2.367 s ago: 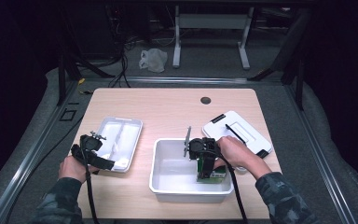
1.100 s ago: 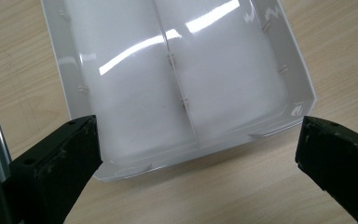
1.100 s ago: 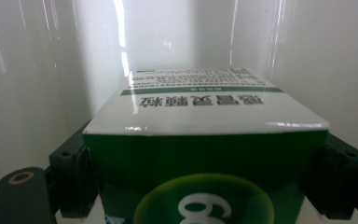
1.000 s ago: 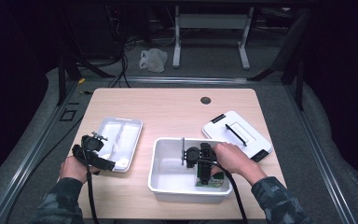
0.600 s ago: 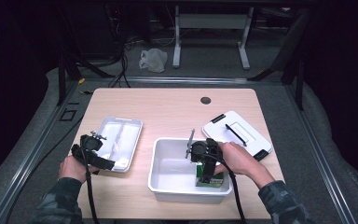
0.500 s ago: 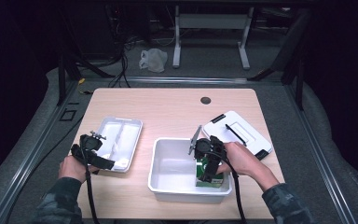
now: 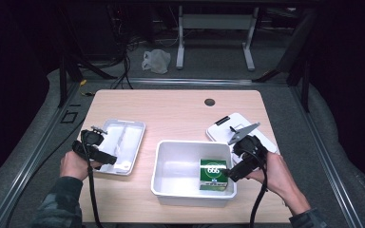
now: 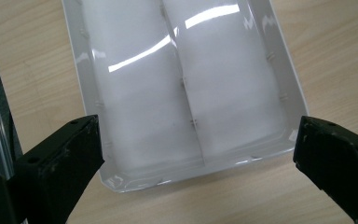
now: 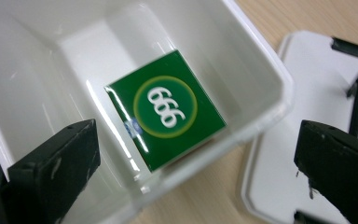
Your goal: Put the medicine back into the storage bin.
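A green box (image 7: 213,174) marked 666 lies flat in the front right corner of the white bin (image 7: 193,143). My right gripper (image 7: 237,170) hangs above the bin's right rim; its jaws have just been opening and stand wide with nothing between them. In the right gripper view the green box (image 9: 165,109) sits below the right gripper (image 9: 196,140), apart from both jaws, inside the bin (image 9: 261,79). My left gripper (image 7: 105,158) hovers open over the near end of a shallow white tray (image 7: 128,137). The left gripper (image 8: 198,140) straddles the tray (image 8: 135,116), which has two compartments.
A white lid (image 7: 240,124) with a black handle lies on the table right of the bin, close behind my right hand, and the lid (image 9: 307,93) shows again past the bin's rim. A round cable hole (image 7: 209,102) sits near the table's far edge.
My right gripper has let go of the green box, risen out of the bin and moved right toward the lid. The box stays in the bin. My left gripper has kept still.
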A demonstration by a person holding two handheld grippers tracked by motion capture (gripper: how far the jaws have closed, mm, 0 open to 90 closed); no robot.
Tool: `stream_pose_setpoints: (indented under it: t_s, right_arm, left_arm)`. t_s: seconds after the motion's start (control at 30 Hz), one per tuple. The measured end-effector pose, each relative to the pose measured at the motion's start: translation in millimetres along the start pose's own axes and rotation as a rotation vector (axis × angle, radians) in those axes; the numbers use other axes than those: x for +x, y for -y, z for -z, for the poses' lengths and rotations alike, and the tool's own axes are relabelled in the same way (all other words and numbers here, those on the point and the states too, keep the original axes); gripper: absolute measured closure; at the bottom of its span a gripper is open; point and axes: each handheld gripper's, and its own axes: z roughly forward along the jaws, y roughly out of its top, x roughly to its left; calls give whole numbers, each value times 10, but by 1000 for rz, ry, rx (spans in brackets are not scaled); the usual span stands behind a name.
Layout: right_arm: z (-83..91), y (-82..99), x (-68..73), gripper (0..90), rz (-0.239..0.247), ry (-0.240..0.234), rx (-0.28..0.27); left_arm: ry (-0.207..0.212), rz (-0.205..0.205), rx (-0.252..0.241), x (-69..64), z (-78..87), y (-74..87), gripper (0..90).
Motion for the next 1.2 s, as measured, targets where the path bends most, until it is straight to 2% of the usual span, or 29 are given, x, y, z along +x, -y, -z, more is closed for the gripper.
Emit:
stream_pose_setpoints:
  t_s: [0.23,0.33,0.4,0.57,0.6,0.63,0.7,0.8,0.87,0.9,0.97,1.03,1.07,1.1,1.2]
  right_arm:
    - [190,396,-197,14,-185,93,-70]
    - [202,570,-257,19,-238,127,-65]
    - [174,685,-293,20,-270,129,-55]
    - [86,867,-375,23,-312,131,-4]
    - [61,895,-400,23,-322,132,10]
    - [40,920,-428,24,-334,128,20]
    - [29,927,-439,24,-337,130,24]
    - [19,926,-462,28,-339,125,28]
    - [0,914,-461,30,-333,122,34]
    - [-13,911,-456,30,-333,122,36]
    - [-41,901,-440,32,-323,116,51]
    - [-60,892,-432,32,-317,113,56]
    - [-69,885,-427,32,-319,110,61]
    - [-74,881,-426,32,-313,110,62]
    - [-72,878,-423,35,-309,115,65]
  left_arm:
    - [8,0,26,39,-64,-120,60]
    - [9,16,39,69,-114,-207,79]
    - [15,24,47,85,-147,-266,90]
    - [17,39,93,126,-273,-439,152]
    - [18,44,102,130,-297,-461,172]
    - [20,47,112,131,-332,-489,239]
    - [28,60,125,136,-395,-548,260]
    - [48,79,159,155,-514,-627,364]
    - [46,95,182,170,-610,-668,420]
    - [53,105,186,174,-643,-674,452]
    - [34,135,198,196,-729,-685,514]
    - [39,158,210,213,-791,-681,548]
    - [29,166,215,222,-821,-675,571]
    - [37,177,223,229,-846,-668,597]
    - [29,187,232,228,-902,-652,664]
